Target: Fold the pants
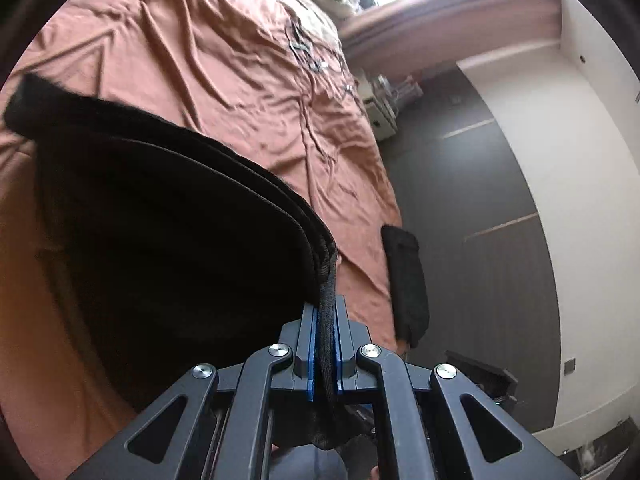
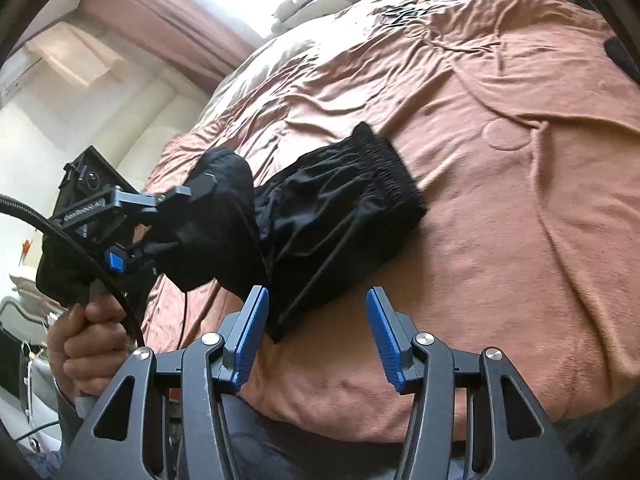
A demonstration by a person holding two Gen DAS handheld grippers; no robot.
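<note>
Item: black pants (image 2: 340, 208), lying partly folded on a bed covered by a rust-brown bedspread (image 2: 500, 220); elastic waistband toward the middle of the bed, the leg end lifted off the bedspread at the left of the right-wrist view.

Left gripper (image 1: 326, 344): jaws all but closed, the blue pads pinching a stacked edge of black cloth; several layers fanned out from the pinch and hung in a broad dark sheet above the bedspread; a person's hand (image 2: 90, 344) held its handle, seen from the right wrist.

Right gripper (image 2: 316, 332): jaws standing about half apart, nothing between the pads; the near hem of the pants lay just beyond its left pad, not pinched.

Step in hand, as judged: a fold across the length, the leg end being carried over toward the waistband by the left gripper alone, the right gripper free of the cloth.

Next move, as judged: lay the lifted layers down square on the waistband half, edges matched; the right gripper to steady or smooth the lower layer; then release the pinch without dragging the stack askew.

Also present: a separate dark cloth (image 1: 406, 280) draped over the bed's edge.
</note>
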